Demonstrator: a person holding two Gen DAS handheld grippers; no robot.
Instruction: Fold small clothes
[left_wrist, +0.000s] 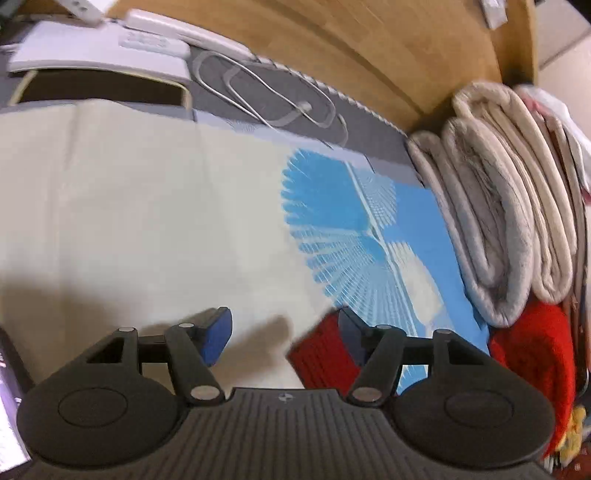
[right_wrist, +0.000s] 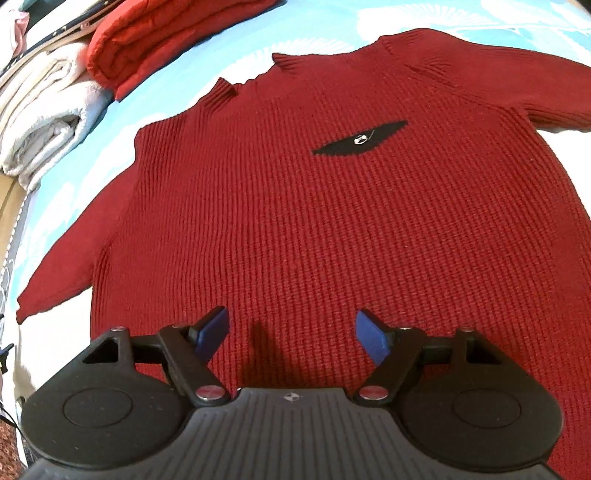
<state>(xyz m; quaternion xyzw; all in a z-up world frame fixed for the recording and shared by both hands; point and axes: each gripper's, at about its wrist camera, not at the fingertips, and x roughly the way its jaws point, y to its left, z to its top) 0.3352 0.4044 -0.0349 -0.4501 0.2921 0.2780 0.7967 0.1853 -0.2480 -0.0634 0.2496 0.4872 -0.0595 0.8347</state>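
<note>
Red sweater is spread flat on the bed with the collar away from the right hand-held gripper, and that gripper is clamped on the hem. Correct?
Not quite. The right wrist view shows the red sweater spread flat, collar at the far end, but the right hand-held gripper is open above the knit, nothing between its pads.

Both hand-held gripper units, left & right: black ribbed bodies, blue pads (silver pivot screws).

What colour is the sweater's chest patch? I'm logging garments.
Black, on the dark red sweater; patch clearest in right wrist view.
</note>
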